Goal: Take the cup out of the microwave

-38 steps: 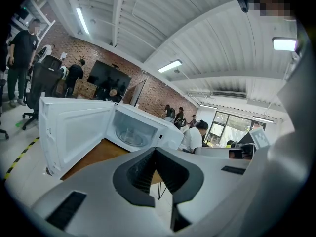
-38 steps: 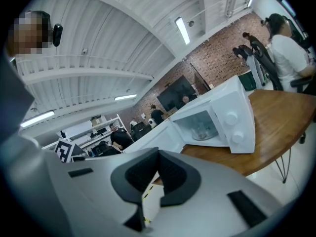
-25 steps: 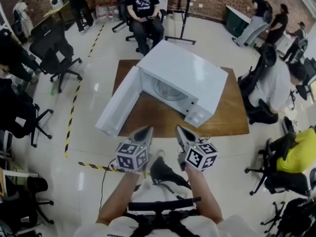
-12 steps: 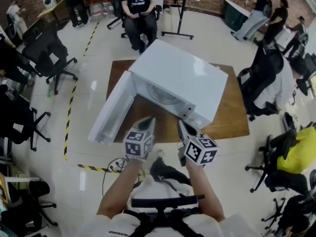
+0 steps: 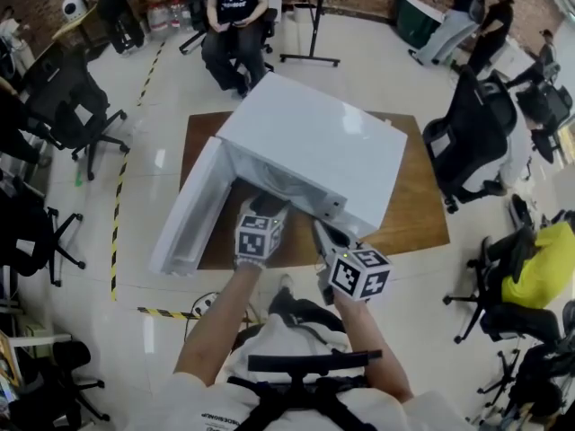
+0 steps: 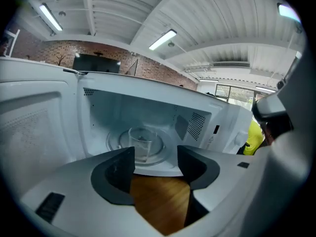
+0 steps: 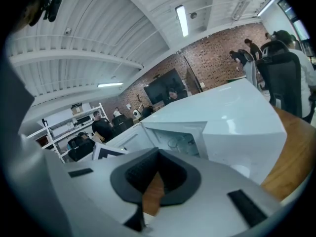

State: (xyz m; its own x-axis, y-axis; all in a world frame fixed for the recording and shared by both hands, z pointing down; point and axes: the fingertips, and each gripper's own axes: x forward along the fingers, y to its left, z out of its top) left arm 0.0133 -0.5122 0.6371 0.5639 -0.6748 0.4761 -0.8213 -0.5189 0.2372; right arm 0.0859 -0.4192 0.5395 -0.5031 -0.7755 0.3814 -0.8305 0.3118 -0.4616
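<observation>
A white microwave (image 5: pixel 314 146) stands on a wooden table (image 5: pixel 418 206) with its door (image 5: pixel 184 218) swung open to the left. A clear cup (image 6: pixel 142 142) stands upright on the glass turntable (image 6: pixel 163 149) inside. My left gripper (image 5: pixel 266 206) is at the mouth of the cavity and points at the cup. Its jaws (image 6: pixel 155 154) are opening, with nothing between them and the cup still beyond the tips. My right gripper (image 5: pixel 322 233) hangs back near the table's front edge, jaws (image 7: pixel 158 151) shut and empty. The cup (image 7: pixel 177 143) also shows faintly through the opening there.
The microwave's control panel (image 6: pixel 217 132) lies right of the cavity. People sit on office chairs (image 5: pixel 472 133) around the table, one straight behind it (image 5: pixel 232 12). Yellow-black tape (image 5: pixel 117 232) and a cable (image 5: pixel 208 303) lie on the floor to the left.
My left gripper has moved forward and down to the microwave's opening, and its jaws have parted. The right gripper has shifted slightly forward.
</observation>
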